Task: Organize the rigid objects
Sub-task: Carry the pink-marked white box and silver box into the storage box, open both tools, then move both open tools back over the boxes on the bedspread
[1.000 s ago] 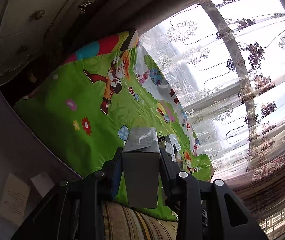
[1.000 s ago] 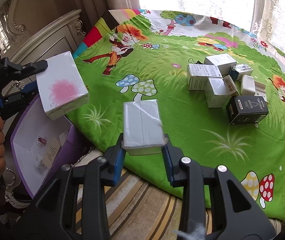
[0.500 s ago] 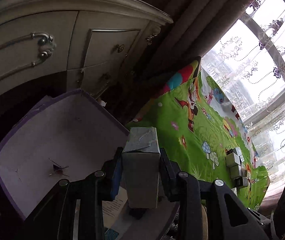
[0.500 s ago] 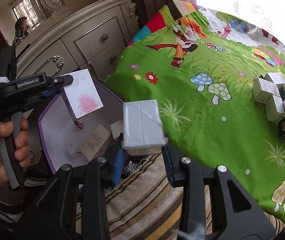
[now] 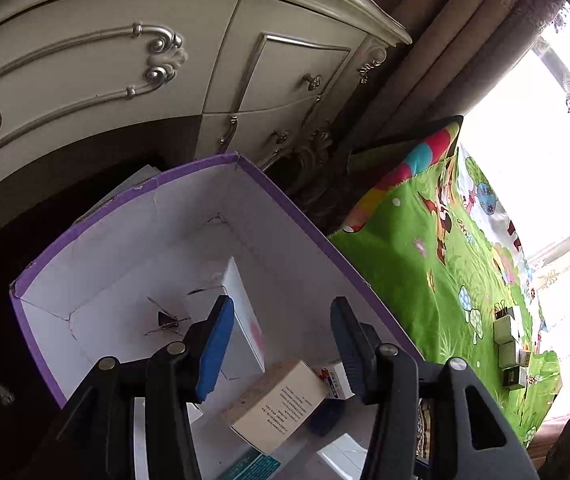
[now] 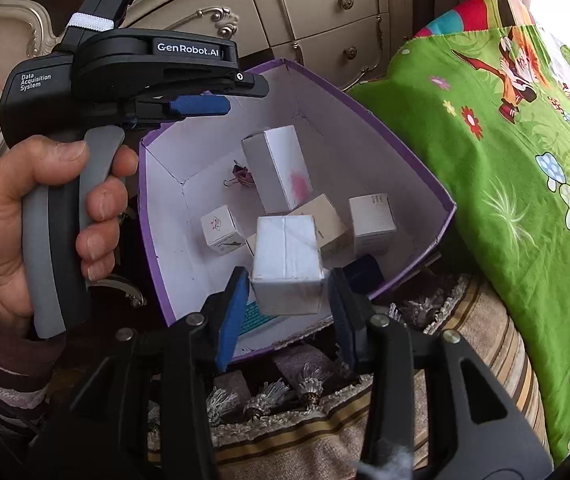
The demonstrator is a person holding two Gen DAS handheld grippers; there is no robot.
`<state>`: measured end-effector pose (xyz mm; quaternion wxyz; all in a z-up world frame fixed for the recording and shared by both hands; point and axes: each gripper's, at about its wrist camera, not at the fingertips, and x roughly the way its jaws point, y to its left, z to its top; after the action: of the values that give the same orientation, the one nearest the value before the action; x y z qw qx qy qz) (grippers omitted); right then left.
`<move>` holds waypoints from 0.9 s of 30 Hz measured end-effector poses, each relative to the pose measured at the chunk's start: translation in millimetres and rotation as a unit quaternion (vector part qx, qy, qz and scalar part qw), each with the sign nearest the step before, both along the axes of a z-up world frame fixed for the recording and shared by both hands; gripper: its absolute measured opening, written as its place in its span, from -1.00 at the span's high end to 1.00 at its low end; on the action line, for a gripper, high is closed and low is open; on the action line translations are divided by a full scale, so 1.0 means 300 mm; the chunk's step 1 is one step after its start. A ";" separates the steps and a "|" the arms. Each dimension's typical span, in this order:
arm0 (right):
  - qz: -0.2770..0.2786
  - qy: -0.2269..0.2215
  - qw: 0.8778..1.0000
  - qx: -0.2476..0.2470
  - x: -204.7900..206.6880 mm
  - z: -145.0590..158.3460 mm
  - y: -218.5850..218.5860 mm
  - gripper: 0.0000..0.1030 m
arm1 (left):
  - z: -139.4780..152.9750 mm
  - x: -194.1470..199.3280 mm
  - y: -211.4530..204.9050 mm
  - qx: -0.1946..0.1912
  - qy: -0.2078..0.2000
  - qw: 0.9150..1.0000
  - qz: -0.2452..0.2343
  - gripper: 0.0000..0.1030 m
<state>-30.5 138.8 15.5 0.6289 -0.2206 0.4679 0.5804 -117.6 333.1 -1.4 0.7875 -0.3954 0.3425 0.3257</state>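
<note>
Boxes are the things to tidy, and most now sit in one big bin (image 6: 385, 152), white inside with a purple rim. It stands on the floor by a cream dresser (image 5: 125, 60), just beside a green mat (image 6: 525, 160). It looks like the place where every box should end up.

A few more boxes (image 5: 509, 344) wait in a small heap far out on the mat. I think they come next.

Inside the bin a tall box (image 6: 281, 168) with a pink spot leans on its side. The left hand-held gripper (image 5: 281, 344) hangs right over it, jaws opening, nothing between them. It looks just let go, and its blue pads (image 5: 215, 348) touch nothing.

The right hand-held gripper (image 6: 287, 312) points down over the near edge of the bin. Its jaws are opening too. A taped box (image 6: 287, 264) sits between them with a small gap on each side, so the pads no longer squeeze it. I think it is about to fall onto the others.

A hand (image 6: 25, 232) grips the left handle.

A tiny clip (image 6: 241, 178) lies on the bin's bottom.
</note>
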 end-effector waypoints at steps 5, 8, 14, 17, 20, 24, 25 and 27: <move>-0.037 0.022 0.999 0.012 0.053 0.002 -0.035 -0.42 | -0.002 0.025 -0.022 -0.001 -0.002 1.000 -0.010 -0.05; -0.057 0.034 0.998 0.011 0.091 -0.004 -0.054 -0.43 | 0.005 0.046 -0.039 0.001 0.001 1.000 -0.018 -0.06; -0.103 0.039 0.994 0.016 0.191 0.012 -0.112 -0.43 | 0.010 0.089 -0.075 0.004 0.007 0.999 -0.032 -0.09; -0.129 0.022 0.991 0.022 0.249 0.032 -0.150 -0.43 | 0.010 0.113 -0.097 0.005 0.011 0.999 -0.043 -0.09; -0.153 -0.010 0.988 0.024 0.313 0.050 -0.195 -0.43 | 0.012 0.140 -0.119 0.005 0.011 0.998 -0.055 -0.09; -0.199 -0.078 0.977 0.024 0.411 0.074 -0.268 -0.50 | 0.017 0.187 -0.159 0.002 0.008 0.997 -0.075 -0.09; -0.209 -0.091 0.973 0.024 0.437 0.077 -0.291 -0.52 | 0.017 0.200 -0.169 0.000 0.007 0.997 -0.080 -0.09; -0.229 -0.112 0.967 0.022 0.484 0.078 -0.328 -0.56 | 0.021 0.231 -0.190 -0.002 0.005 0.996 -0.092 -0.09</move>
<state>114.7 40.4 38.8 0.7980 -0.1574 0.4198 0.4027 -48.4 276.1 4.8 0.8113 -0.3627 0.3821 0.2534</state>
